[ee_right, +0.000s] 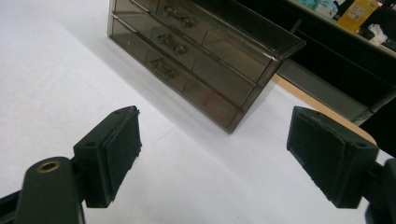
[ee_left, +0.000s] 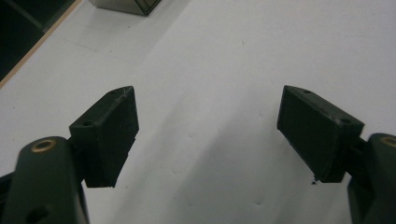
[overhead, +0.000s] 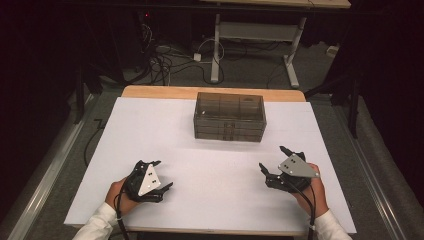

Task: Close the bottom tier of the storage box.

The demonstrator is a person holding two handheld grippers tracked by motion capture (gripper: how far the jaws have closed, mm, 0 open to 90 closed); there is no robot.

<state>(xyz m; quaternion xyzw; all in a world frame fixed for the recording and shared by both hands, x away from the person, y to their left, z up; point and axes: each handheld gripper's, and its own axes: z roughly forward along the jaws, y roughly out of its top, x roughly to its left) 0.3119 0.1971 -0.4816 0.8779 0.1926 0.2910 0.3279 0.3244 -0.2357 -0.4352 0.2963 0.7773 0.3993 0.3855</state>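
At the table's far middle, the drawer box (overhead: 229,117) lies crosswise, handles facing both spread, empty grippers (overhead: 159,176) (overhead: 273,159).

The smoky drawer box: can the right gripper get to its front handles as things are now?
Probably yes. The right gripper is open, and bare white table lies between it and the drawer box.

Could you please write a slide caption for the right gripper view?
Open right hand-held gripper faces a smoky transparent plastic three-drawer organiser on the white tabletop.
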